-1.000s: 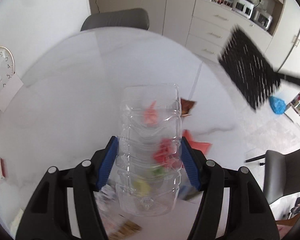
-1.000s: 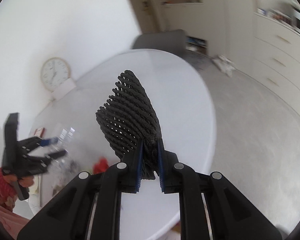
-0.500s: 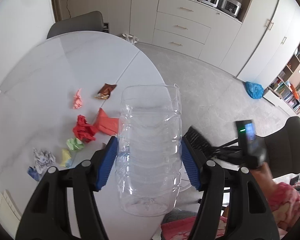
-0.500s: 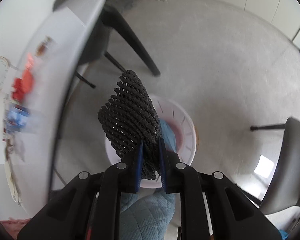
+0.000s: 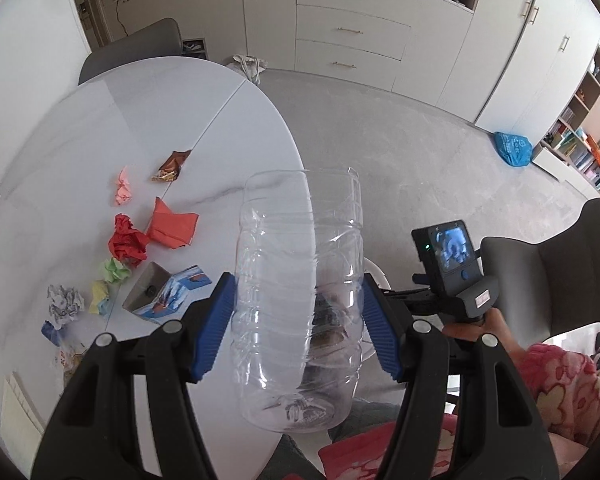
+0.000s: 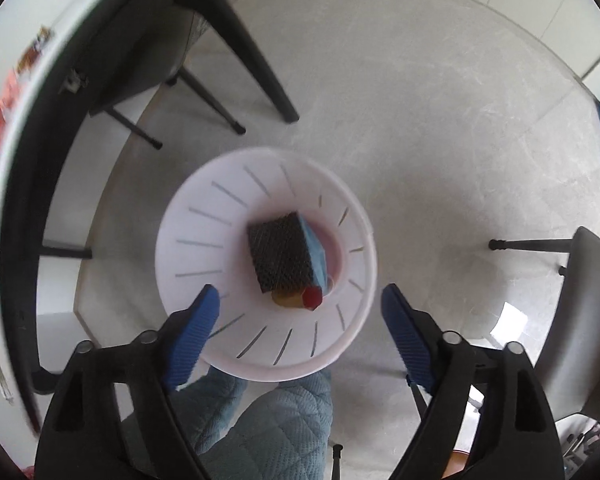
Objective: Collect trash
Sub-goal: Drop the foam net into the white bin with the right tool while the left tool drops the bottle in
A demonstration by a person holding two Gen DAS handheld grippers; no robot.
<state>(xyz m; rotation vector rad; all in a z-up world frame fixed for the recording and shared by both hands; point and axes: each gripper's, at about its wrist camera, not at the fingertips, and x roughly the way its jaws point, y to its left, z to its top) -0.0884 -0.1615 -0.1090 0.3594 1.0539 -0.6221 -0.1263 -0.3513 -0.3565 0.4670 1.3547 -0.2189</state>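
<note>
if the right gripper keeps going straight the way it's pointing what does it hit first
Probably the black mesh piece lying in the white bin, directly ahead between the open right gripper fingers; depth is hard to judge.

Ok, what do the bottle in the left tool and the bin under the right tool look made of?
The bottle looks like thin clear plastic: the table edge shows through it, and its wall is ribbed with glossy highlights. The bin looks like white moulded plastic, matte, with narrow slits cut around its wall.
</note>
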